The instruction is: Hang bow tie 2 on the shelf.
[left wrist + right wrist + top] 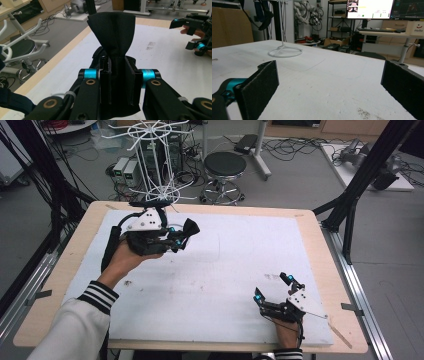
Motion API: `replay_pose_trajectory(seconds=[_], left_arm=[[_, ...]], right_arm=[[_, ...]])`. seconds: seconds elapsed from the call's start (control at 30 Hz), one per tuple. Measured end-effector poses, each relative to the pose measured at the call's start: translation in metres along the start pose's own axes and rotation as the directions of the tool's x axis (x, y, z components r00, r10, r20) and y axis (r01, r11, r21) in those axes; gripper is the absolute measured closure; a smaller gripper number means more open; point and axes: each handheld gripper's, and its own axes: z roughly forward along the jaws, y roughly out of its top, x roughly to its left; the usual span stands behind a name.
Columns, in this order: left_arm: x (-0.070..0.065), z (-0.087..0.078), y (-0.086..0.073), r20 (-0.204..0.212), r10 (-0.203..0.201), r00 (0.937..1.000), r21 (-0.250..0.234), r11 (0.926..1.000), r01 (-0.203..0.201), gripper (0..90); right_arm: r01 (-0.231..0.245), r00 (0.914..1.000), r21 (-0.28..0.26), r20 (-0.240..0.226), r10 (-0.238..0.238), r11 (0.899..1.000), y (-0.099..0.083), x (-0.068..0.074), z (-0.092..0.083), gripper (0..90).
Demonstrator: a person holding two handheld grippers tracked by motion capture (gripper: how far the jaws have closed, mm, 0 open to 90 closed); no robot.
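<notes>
Cloth [113,35], black and bunched, sits clamped in our left claw [181,240] above the far-left surface [225,270], near the white rack [155,150], while our right claw [272,287] rests open near-right, apparently spare.

You have a wide stretch of bare white tabletop mat [220,270] between your two hands, with nothing on it to block a pass from either side. At the far left edge the white wire rack with its round ring base [161,195] stands close behind your left gripper [176,239] and the folded black cloth [113,35] it clamps, so room is tight there. Your right gripper [272,287], jaws wide apart, sits near the front right corner with clear mat ahead.
</notes>
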Motion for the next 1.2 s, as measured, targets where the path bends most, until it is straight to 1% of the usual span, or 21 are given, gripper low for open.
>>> replay_pose_trajectory(seconds=[0.1, 0.13, 0.17, 0.2, 0.23, 0.27, 0.3, 0.37, 0.63, 0.67, 0.77, 0.8, 0.93, 0.97, 1.0, 1.2], left_arm=[[0.002, -0.002, 0.004, -0.006, -0.002, 1.0, -0.014, 0.9999, 0.002, 76.6], [0.002, -0.002, 0.006, -0.007, 0.001, 1.0, -0.018, 0.9998, -0.001, 76.6], [0.003, -0.003, 0.007, -0.009, -0.003, 1.0, -0.02, 0.9998, 0.003, 76.6], [0.003, -0.003, 0.008, -0.014, -0.004, 0.9999, -0.025, 0.9997, 0.004, 76.5], [0.004, -0.003, 0.009, -0.021, -0.004, 0.9998, -0.022, 0.9998, 0.003, 76.6], [0.005, -0.003, 0.01, -0.023, 0.0, 0.9997, -0.02, 0.9998, 0.0, 76.6], [0.005, -0.004, 0.011, -0.03, -0.006, 0.9995, -0.025, 0.9997, 0.005, 76.6], [0.007, -0.005, 0.012, -0.04, -0.006, 0.9992, -0.023, 0.9997, 0.006, 76.5], [0.014, -0.009, 0.018, -0.054, -0.034, 0.998, -0.041, 0.9986, 0.032, 76.6], [0.015, -0.009, 0.019, -0.05, -0.046, 0.9977, -0.051, 0.9978, 0.044, 76.6], [0.016, -0.008, 0.021, -0.056, -0.046, 0.9974, -0.047, 0.998, 0.043, 76.6], [0.016, -0.008, 0.022, -0.057, -0.046, 0.9973, -0.048, 0.9979, 0.044, 76.6], [0.016, -0.006, 0.025, -0.057, -0.042, 0.9975, -0.042, 0.9983, 0.04, 76.6], [0.016, -0.005, 0.026, -0.057, -0.046, 0.9973, -0.044, 0.9981, 0.044, 76.5], [0.017, -0.005, 0.026, -0.06, -0.043, 0.9973, -0.037, 0.9985, 0.041, 76.6], [0.02, -0.002, 0.032, -0.066, -0.059, 0.996, -0.042, 0.9975, 0.056, 76.6]], right_arm=[[0.0, 1.0, 0.0, 0.0, 0.0, 1.0, 0.0, 0.0, 0.0, 0.6], [0.01, 0.9999, -0.005, 0.002, -0.01, 1.0, 0.0, -0.001, 0.0, 0.6], [-0.001, 1.0, 0.001, 0.0, 0.001, 1.0, 0.0, 0.0, 0.0, 0.7], [0.008, 1.0, -0.004, 0.002, -0.008, 1.0, 0.0, -0.001, 0.0, 0.6], [0.009, 1.0, -0.005, 0.002, -0.009, 1.0, 0.0, -0.001, 0.0, 0.7], [0.0, 1.0, 0.001, 0.0, 0.0, 1.0, 0.0, 0.0, 0.0, 0.7], [0.01, 0.9999, -0.005, 0.002, -0.01, 1.0, 0.0, -0.001, 0.0, 0.7], [0.009, 1.0, -0.004, 0.002, -0.009, 1.0, 0.0, -0.001, 0.0, 0.7], [0.009, 1.0, -0.005, 0.003, -0.009, 1.0, 0.0, -0.001, 0.0, 0.7], [0.009, 1.0, -0.006, 0.002, -0.009, 1.0, 0.0, -0.001, 0.0, 0.6], [-0.001, 1.0, 0.0, 0.0, 0.001, 1.0, 0.0, 0.0, 0.0, 0.7], [0.01, 0.9999, -0.005, 0.003, -0.01, 1.0, 0.0, -0.001, 0.0, 0.6], [0.009, 1.0, -0.006, 0.002, -0.009, 1.0, 0.0, -0.001, 0.0, 0.6], [0.012, 0.9999, -0.007, 0.002, -0.012, 1.0, 0.0, -0.001, 0.0, 0.6], [0.009, 1.0, -0.006, 0.001, -0.009, 1.0, 0.0, -0.001, 0.0, 0.6], [0.005, 1.0, -0.004, 0.0, -0.005, 1.0, 0.0, -0.001, 0.0, 0.6]])
